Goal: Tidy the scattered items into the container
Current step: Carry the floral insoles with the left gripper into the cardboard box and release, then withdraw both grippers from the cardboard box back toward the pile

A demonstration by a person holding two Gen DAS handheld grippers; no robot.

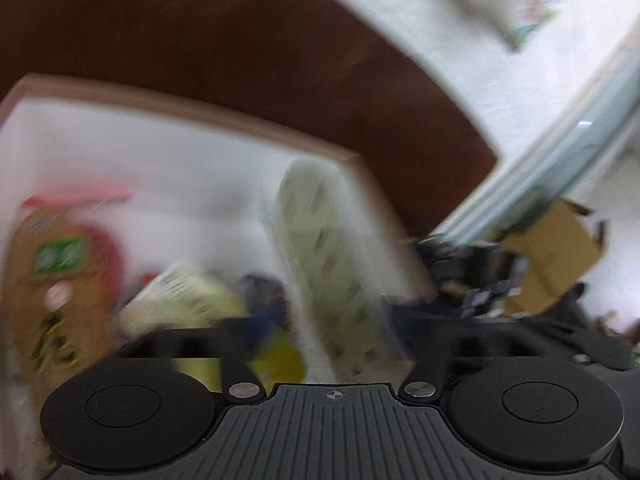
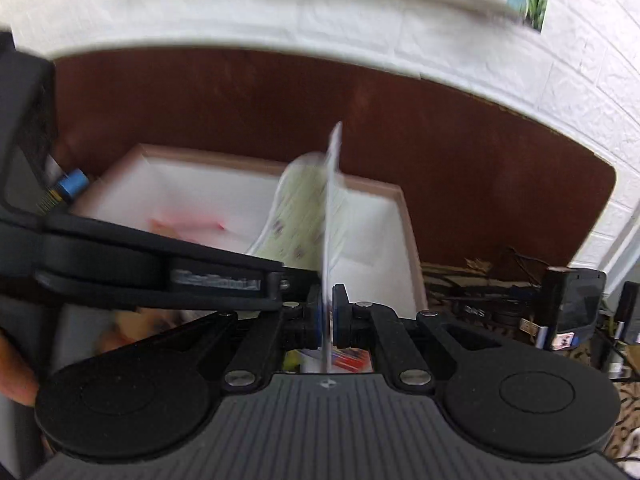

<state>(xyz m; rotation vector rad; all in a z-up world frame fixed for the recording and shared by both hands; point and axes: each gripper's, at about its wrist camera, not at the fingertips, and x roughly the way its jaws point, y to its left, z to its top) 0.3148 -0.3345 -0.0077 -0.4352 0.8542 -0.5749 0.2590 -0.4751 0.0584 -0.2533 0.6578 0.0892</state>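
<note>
right gripper (image 2: 327, 312): pads pinched on thin edge of pale green printed packet (image 2: 298, 216), held upright over the box | left gripper (image 1: 316, 336): fingers spread wide, nothing between, blurred | white box, pink rim (image 2: 408, 232): on brown table (image 2: 240, 100); holds orange snack bag (image 1: 56, 276), yellow packet (image 1: 180, 300)

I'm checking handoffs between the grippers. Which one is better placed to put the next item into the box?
Right. The right gripper is shut on a thin white packet held upright over the white box. The left gripper is spread wide and holds nothing, though blur hides detail.
</note>
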